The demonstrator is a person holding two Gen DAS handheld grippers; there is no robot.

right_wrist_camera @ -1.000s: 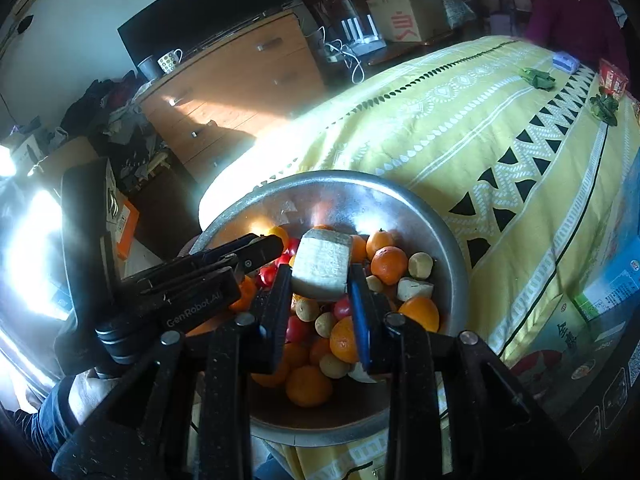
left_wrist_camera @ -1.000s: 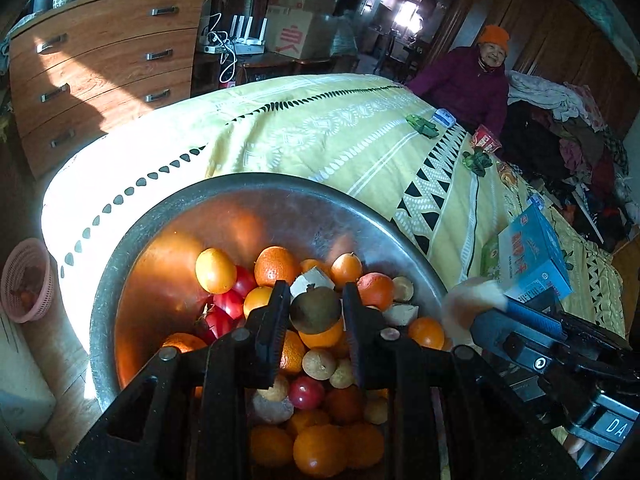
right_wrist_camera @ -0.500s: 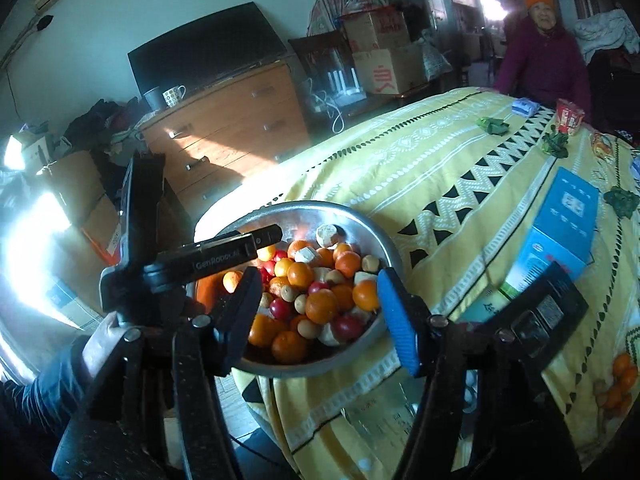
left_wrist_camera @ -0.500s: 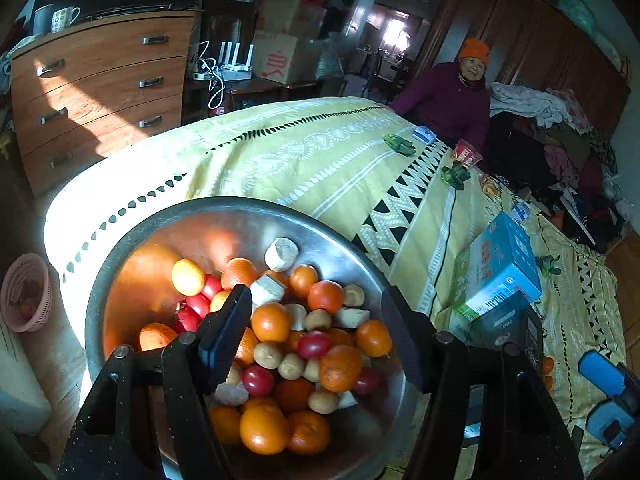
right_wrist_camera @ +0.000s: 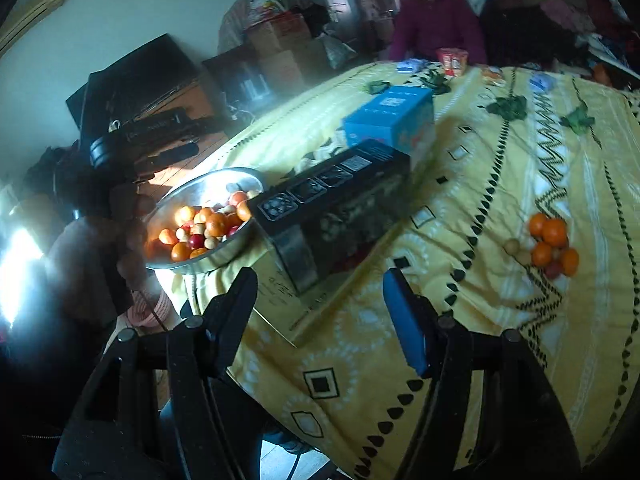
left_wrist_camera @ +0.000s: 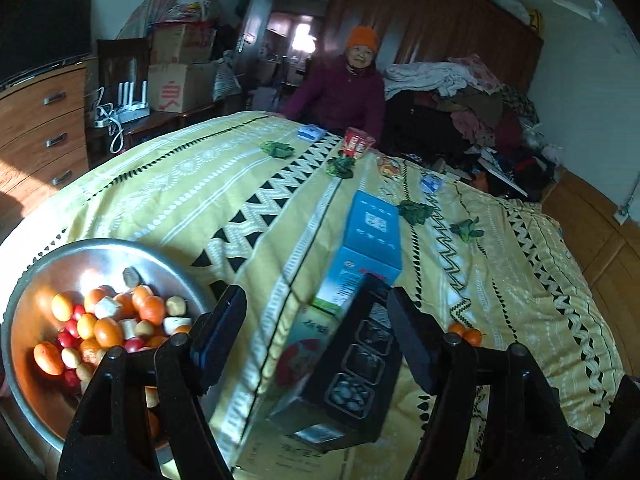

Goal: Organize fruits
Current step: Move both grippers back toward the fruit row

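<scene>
A metal bowl [left_wrist_camera: 44, 264] holds several oranges, small red fruits and pale pieces at the near left corner of the yellow cloth; it also shows in the right wrist view [right_wrist_camera: 224, 178]. A small pile of oranges [right_wrist_camera: 552, 240] lies on the cloth to the right, and shows in the left wrist view [left_wrist_camera: 466, 332]. My left gripper [left_wrist_camera: 316, 334] is open and empty, above the cloth right of the bowl. My right gripper [right_wrist_camera: 320, 312] is open and empty, near the table's front edge.
A black box [right_wrist_camera: 336, 200] lies beside the bowl, with a blue carton [right_wrist_camera: 392, 122] behind it. Green leafy bunches [left_wrist_camera: 414, 212] and snack packets [left_wrist_camera: 356, 146] are scattered on the far cloth. A person in an orange hat [left_wrist_camera: 352, 84] sits at the far side. A wooden dresser [left_wrist_camera: 36, 128] stands left.
Both grippers let go of the pieces they held over the bowl, opened wide, pulled back from the bowl and swung right toward the boxes.
</scene>
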